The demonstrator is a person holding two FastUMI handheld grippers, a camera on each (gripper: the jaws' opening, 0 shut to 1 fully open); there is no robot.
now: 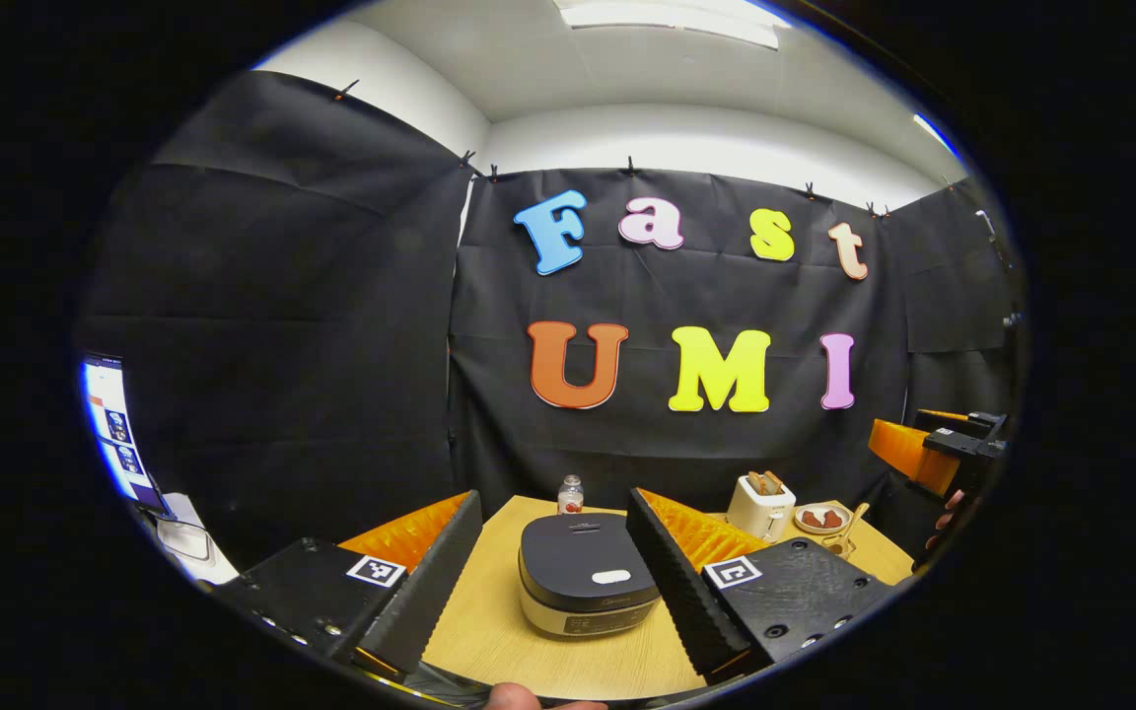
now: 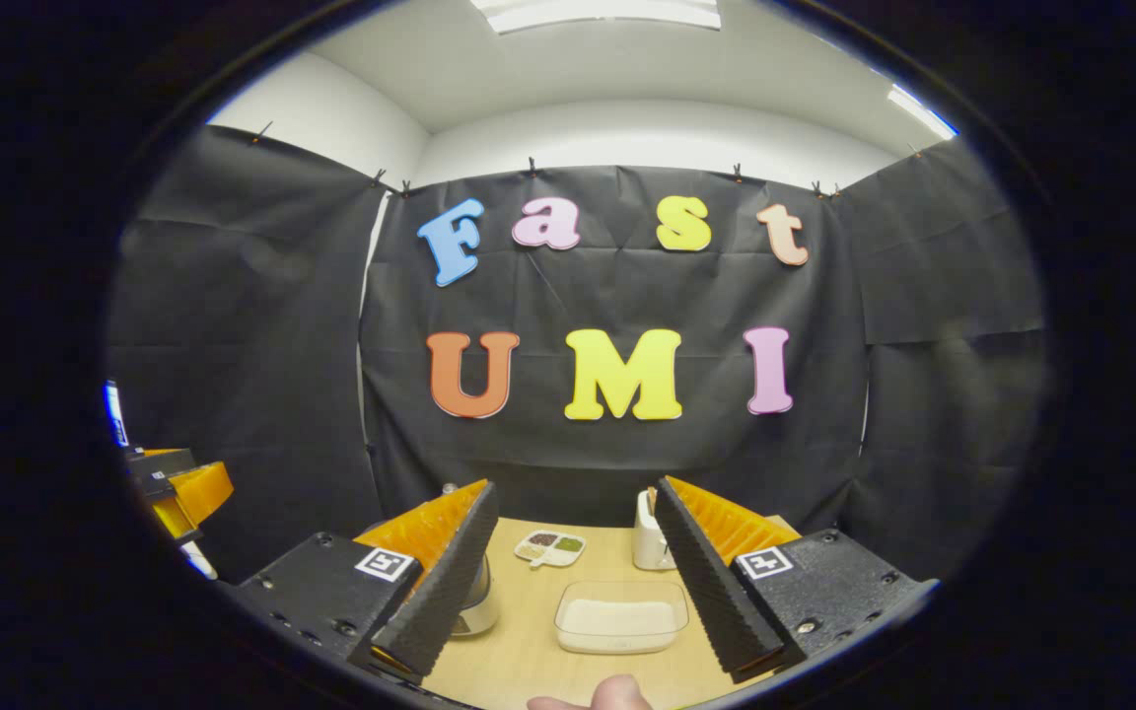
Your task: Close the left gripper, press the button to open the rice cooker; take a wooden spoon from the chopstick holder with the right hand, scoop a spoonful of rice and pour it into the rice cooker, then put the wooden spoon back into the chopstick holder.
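A: Near field first. Left tool (image 1: 553,582) is released, jaws spread wide, holding nothing; it hangs above the near edge of the desk (image 1: 489,641). The rice cooker (image 1: 586,587) sits between its fingers in the left gripper view, lid down, pale button (image 1: 611,576) on the near part of the lid.

B: And the right tool (image 2: 573,582)?

A: Also released and empty. In front of it is a clear tub of rice (image 2: 620,615); farther off, a small divided dish (image 2: 550,547) and a white toaster (image 2: 649,532) at the far right.

B: Where is the spoon?

A: In the left gripper view, a wooden spoon (image 1: 854,523) stands in a holder at the far right, just beside a plate (image 1: 820,518). A small bottle (image 1: 570,495) stands behind the cooker.

B: Step in hand?

A: My judgement: clench the left tool fully first, so that the joined tips make one blunt point, then come straight down on the button's middle. Off-centre pressure could slide the cooker.
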